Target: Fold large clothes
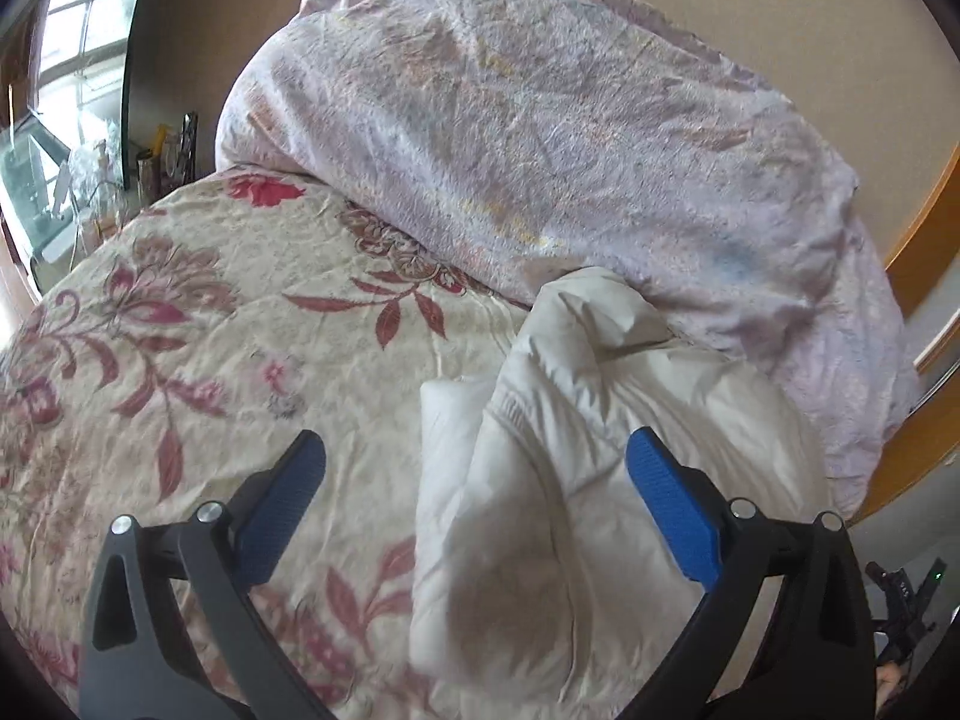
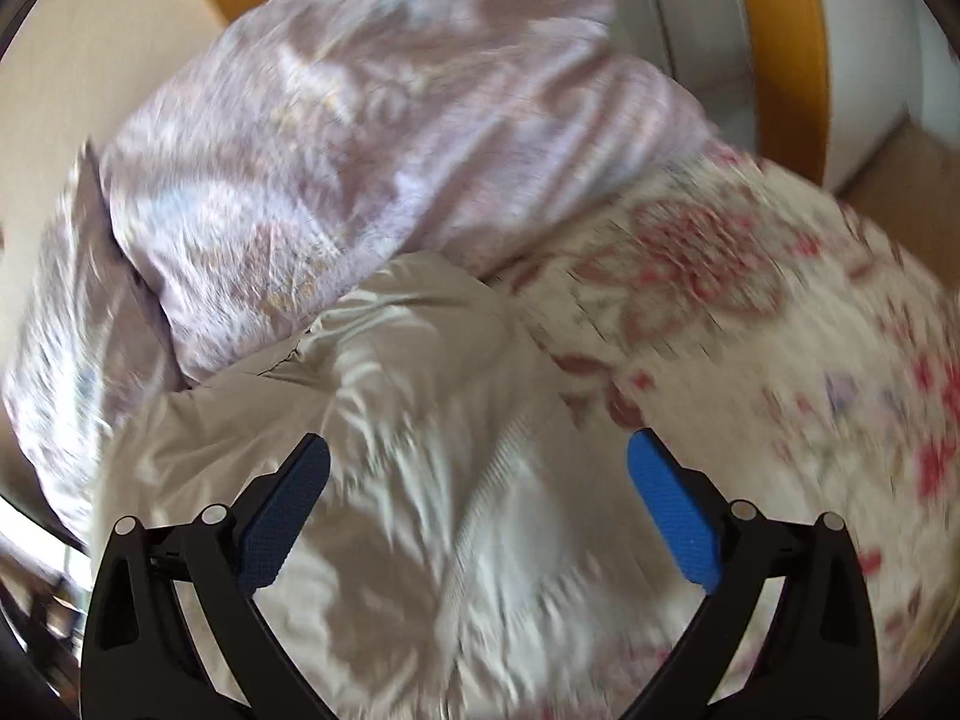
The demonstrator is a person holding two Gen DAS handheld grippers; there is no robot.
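A white puffy jacket (image 1: 576,480) lies crumpled on a bed with a cream, red-flowered cover (image 1: 198,348). My left gripper (image 1: 477,450) is open and empty, hovering above the jacket's left part; its right blue pad (image 1: 672,510) is over the jacket, its left pad (image 1: 282,510) over the bed cover. In the blurred right wrist view the jacket (image 2: 390,420) fills the lower middle. My right gripper (image 2: 478,450) is open and empty just above it.
A bunched pale lilac quilt (image 1: 540,138) lies behind the jacket, and also shows in the right wrist view (image 2: 336,150). A cluttered side table with jars (image 1: 120,174) stands at the far left. Wooden furniture (image 1: 924,228) borders the bed at right.
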